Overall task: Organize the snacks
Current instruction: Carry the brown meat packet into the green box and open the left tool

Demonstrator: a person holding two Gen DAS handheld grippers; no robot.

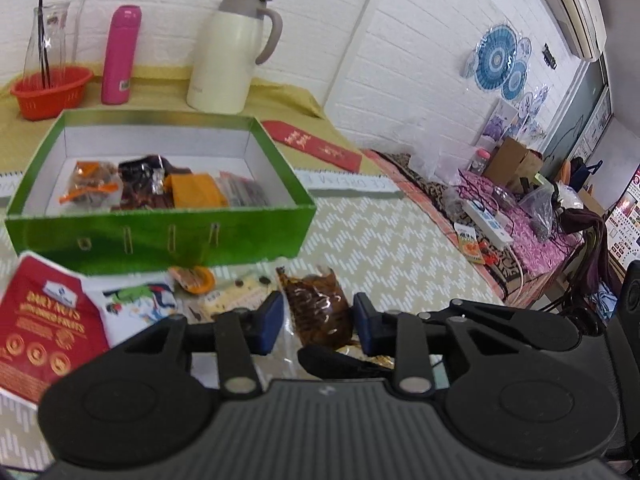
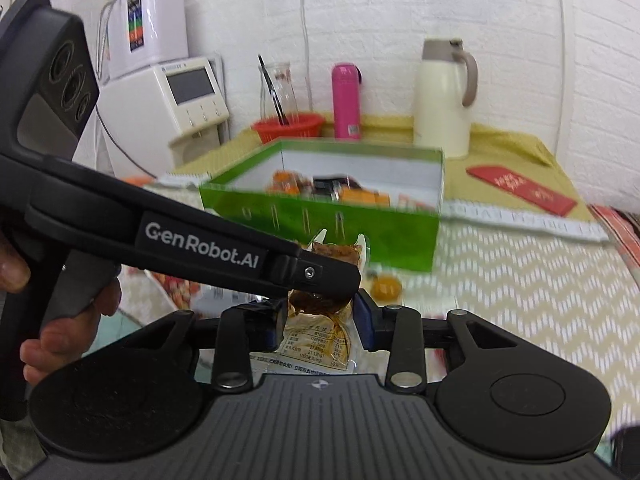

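Observation:
A brown snack packet (image 1: pixel 320 308) in a clear wrapper hangs above the table, in front of the green box (image 1: pixel 160 236). My left gripper (image 1: pixel 319 320) is shut on it, with its blue pads against both sides. In the right wrist view the left gripper's black finger (image 2: pixel 320 276) crosses the same packet (image 2: pixel 316 340). My right gripper (image 2: pixel 322 322) is shut on the packet's lower, labelled part. The green box (image 2: pixel 320 216) holds several wrapped snacks (image 1: pixel 160 188). A red nuts pouch (image 1: pixel 40 328), a white cartoon packet (image 1: pixel 140 304) and a small orange snack (image 1: pixel 192 280) lie loose in front of the box.
Behind the box stand a cream thermos jug (image 1: pixel 232 52), a pink bottle (image 1: pixel 120 52) and a red basket (image 1: pixel 52 88) with a glass carafe. A red envelope (image 1: pixel 316 144) lies to the box's right. White appliances (image 2: pixel 160 80) stand at the far left; clutter covers a purple cloth (image 1: pixel 520 220).

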